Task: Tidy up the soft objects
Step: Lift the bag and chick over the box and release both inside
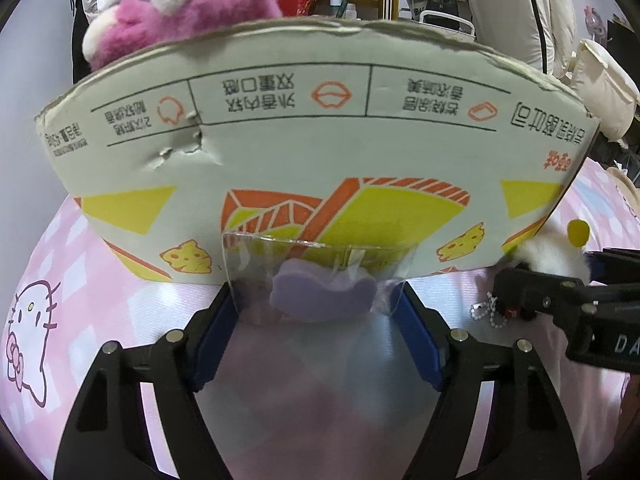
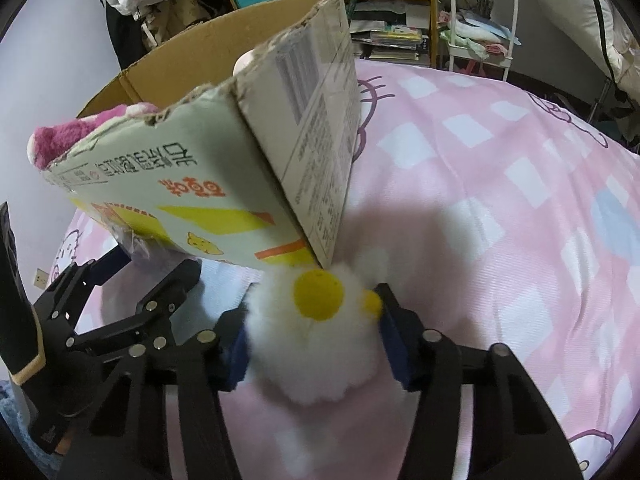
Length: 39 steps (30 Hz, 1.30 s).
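- Left wrist: left tool (image 1: pixel 316 304) half-closed around clear plastic packet with lilac foam piece (image 1: pixel 323 294) on pink bed cover (image 1: pixel 100 280); pads at its edges; light, slippery, crushable — hold mid-sides.
- Right wrist: right tool (image 2: pixel 314 336) clamped on fluffy white plush with yellow patch (image 2: pixel 316 332), beside printed cardboard box (image 2: pixel 224 168); light, squashy — body grip fine.

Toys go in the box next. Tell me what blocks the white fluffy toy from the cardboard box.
The printed cardboard box has its near wall rising directly above the white fluffy toy with yellow spots in the right claw. That wall must be cleared; nothing else visible intervenes.
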{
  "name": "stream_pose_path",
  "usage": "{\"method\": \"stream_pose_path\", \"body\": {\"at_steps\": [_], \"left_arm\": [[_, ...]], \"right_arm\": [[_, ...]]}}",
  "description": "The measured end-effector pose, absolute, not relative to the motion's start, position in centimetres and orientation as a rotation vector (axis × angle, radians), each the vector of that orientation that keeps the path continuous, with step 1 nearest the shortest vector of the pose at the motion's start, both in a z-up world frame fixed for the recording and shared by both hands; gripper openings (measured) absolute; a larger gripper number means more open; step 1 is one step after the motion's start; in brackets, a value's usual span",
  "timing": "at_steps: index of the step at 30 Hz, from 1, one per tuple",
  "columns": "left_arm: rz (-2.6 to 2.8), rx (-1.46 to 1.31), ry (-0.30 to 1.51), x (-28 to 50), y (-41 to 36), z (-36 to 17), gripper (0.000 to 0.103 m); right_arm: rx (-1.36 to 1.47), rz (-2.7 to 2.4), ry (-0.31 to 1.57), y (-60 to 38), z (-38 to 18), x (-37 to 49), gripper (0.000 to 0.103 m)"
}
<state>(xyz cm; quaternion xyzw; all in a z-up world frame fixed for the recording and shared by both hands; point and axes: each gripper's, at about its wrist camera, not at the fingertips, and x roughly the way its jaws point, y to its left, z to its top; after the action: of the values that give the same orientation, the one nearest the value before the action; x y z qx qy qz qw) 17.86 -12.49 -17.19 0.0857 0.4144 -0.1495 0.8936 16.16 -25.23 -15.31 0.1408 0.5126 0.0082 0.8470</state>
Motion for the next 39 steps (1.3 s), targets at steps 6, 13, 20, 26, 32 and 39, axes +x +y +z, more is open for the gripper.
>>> {"method": "stream_pose_path", "body": {"at_steps": [6, 13, 20, 26, 32, 39], "left_arm": [[-0.296, 0.168, 0.845, 16.8, -11.6, -16.3, 0.076], [-0.287, 0.180, 0.791, 15.3, -10.4, -14.4, 0.076], [-0.260, 0.151, 0.750, 14.4, -8.4, -12.0, 0.076], [-0.244, 0.148, 0.678, 12.1, -6.7, -9.0, 0.076], [-0.212, 0.134, 0.616, 10.4, -5.1, -4.8, 0.076], [-0.203, 0.129, 0.497, 10.0, -3.6, 1.2, 0.076]], "right_arm": [[0.307, 0.037, 1.088, -25.1, -15.4, 16.0, 0.043], [0.325, 0.056, 1.061, -24.6, -15.0, 15.1, 0.032], [0.329, 0.069, 0.992, -23.9, -12.7, 13.5, 0.032], [0.306, 0.087, 0.889, -23.3, -9.0, 11.8, 0.032], [0.271, 0.107, 0.752, -22.7, -5.0, 10.2, 0.032], [0.224, 0.107, 0.610, -22.4, -0.2, 10.0, 0.032]]}}
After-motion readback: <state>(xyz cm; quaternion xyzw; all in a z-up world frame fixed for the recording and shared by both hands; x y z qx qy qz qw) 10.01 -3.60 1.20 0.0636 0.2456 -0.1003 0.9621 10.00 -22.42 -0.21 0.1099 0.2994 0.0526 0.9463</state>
